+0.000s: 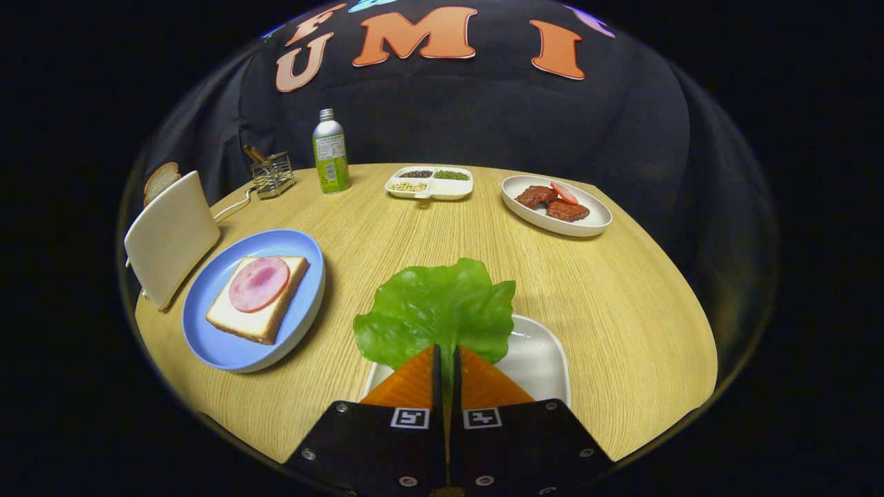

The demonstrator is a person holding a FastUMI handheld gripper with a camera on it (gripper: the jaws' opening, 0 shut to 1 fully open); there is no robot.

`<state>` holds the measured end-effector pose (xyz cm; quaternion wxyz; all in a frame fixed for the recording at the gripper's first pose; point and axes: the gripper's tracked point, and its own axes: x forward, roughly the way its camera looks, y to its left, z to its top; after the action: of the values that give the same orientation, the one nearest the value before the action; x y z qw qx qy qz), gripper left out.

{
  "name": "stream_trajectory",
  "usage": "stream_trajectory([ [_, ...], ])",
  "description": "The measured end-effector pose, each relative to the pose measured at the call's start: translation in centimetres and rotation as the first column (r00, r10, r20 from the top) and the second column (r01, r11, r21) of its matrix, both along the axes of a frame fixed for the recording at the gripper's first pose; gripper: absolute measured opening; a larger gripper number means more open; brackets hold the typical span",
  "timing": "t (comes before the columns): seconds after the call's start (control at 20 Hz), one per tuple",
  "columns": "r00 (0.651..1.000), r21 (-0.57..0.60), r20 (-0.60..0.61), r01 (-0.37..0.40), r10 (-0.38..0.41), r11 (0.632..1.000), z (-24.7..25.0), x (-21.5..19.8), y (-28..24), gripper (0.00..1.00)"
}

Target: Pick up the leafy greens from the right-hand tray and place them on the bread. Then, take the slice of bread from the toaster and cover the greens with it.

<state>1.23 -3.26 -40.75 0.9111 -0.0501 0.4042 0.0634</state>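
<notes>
Nearest the camera, the claw [445, 355] has its two fingers pressed almost together, pinching the near edge of the leafy greens [436, 314] between their tips. That leaf is one broad, glossy green piece that fans out just ahead of the fingers; whether it is lifted or lying on the tray is hard to tell. Its near part overlaps the white tray [539, 359], which sits under and to the right of the fingers on the wooden tabletop [621, 290].

To the left of the greens, a blue plate [228, 345] carries a slice of bread [276, 310] with a round pink slice of ham [259, 284] lying on top. Just left of the plate, touching or nearly touching its rim, stands a cream toaster [169, 238], and a second slice of bread [161, 181] pokes up from its far end.

Farther back, beyond the plate, a small wire rack [273, 174] holds a couple of brown sticks. Just right of it stands an upright metal bottle [330, 152] with a green label. In the far middle lies a white divided dish [449, 190], its compartments holding dark, green and pale beans or grains. At the far right, well apart from the tray, an oval white dish [587, 224] holds dark pieces of meat [549, 201] and a red tomato slice [564, 192] leaning on them.
</notes>
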Motion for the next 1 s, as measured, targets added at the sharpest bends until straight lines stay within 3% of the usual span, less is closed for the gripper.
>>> stream_trajectory([
  [0.6, 0.997, -0.01, 0.07, 0.035, -0.034, 0.999, 6.0, -0.1, 0.2, 0.01],
  [1.0, 0.993, -0.015, 0.114, -0.015, 0.016, 1.0, 9.6, -0.6, 4.2, 0.01],
])
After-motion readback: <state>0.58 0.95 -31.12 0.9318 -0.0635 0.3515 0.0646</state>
